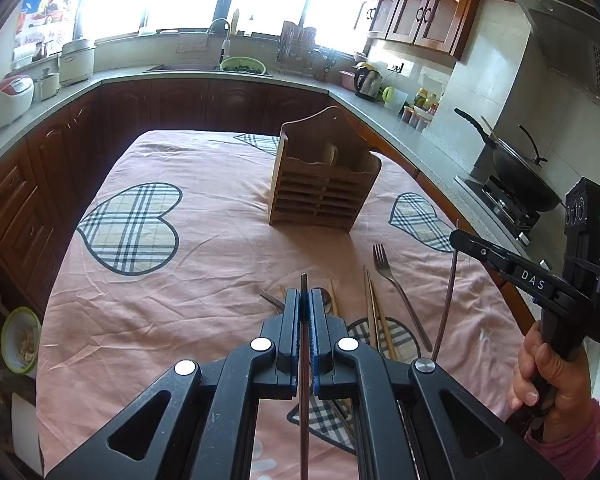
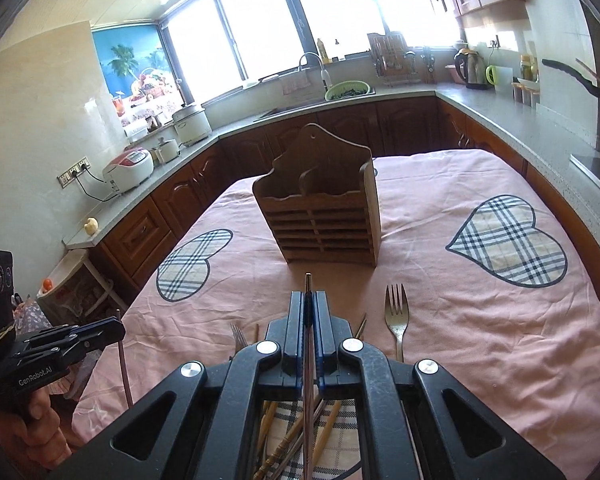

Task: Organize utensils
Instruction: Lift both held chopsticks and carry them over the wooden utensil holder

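In the left wrist view my left gripper [image 1: 305,296] is shut on a thin metal chopstick [image 1: 304,360] whose tip pokes out past the pads. My right gripper [image 2: 308,296] is shut on a second metal chopstick [image 2: 308,380] in the same way. Each shows in the other's view: the right gripper [image 1: 458,236] with its chopstick [image 1: 448,292] hanging down, the left gripper [image 2: 116,328] likewise. A slatted wooden utensil holder [image 1: 320,188] [image 2: 324,216] stands upright ahead on the pink tablecloth [image 1: 180,280]. Below the grippers lie a fork [image 1: 392,280] [image 2: 397,316], wooden chopsticks [image 1: 376,312] [image 2: 328,428] and a spoon [image 1: 324,298].
A second fork [image 2: 239,336] lies left of my right gripper. Kitchen counters [image 2: 500,112] wrap around the table, with a sink, rice cookers [image 2: 130,168], a kettle [image 1: 368,80] and a wok on the stove [image 1: 520,168]. A bowl [image 1: 20,340] sits low at the table's left.
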{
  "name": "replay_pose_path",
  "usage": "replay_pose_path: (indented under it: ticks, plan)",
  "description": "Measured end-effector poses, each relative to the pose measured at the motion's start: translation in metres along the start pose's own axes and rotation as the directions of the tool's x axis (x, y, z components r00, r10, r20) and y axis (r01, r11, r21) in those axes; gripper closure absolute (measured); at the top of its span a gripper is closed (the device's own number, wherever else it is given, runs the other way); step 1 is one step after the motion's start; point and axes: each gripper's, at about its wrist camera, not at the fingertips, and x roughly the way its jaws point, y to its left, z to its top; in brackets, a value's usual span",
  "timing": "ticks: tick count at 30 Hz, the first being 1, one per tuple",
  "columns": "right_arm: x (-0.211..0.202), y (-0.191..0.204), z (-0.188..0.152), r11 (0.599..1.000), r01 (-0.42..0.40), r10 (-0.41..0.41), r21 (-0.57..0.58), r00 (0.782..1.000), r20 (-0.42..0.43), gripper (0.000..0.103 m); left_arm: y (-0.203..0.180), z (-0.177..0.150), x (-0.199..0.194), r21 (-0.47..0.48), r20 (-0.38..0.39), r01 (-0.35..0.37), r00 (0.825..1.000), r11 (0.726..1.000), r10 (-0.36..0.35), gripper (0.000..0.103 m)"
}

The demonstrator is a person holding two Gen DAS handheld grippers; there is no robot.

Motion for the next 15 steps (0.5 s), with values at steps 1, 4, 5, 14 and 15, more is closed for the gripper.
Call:
replay_pose_path:
  ticks: [1,4,5,14,15]
  plan:
    - [-0.003,0.001,0.001,1.000,0.000,0.000,-0.003,1.000,0.006,0.099,0.001,0.000,-0.004,-0.003,0.007,0.001,1.000,1.000,-0.001,0.101]
    - [-0.010,0.005,0.004,1.000,-0.001,0.001,-0.010,1.000,0.022,0.099,0.002,0.000,-0.013,-0.008,0.028,0.006,1.000,1.000,-0.005,0.101]
    - [-0.012,0.006,0.004,1.000,0.000,0.000,-0.012,1.000,0.028,0.099,0.003,0.001,-0.015,-0.009,0.035,0.005,0.999,1.000,-0.005,0.101]
    - [-0.028,0.010,0.015,1.000,-0.003,0.005,-0.026,0.997,0.079,0.099,0.009,0.003,-0.034,-0.026,0.109,0.006,0.994,1.000,-0.003,0.101]
    - [-0.029,0.011,0.015,1.000,-0.002,0.004,-0.029,0.997,0.082,0.099,0.010,0.004,-0.034,-0.029,0.114,0.006,0.993,1.000,-0.002,0.101]
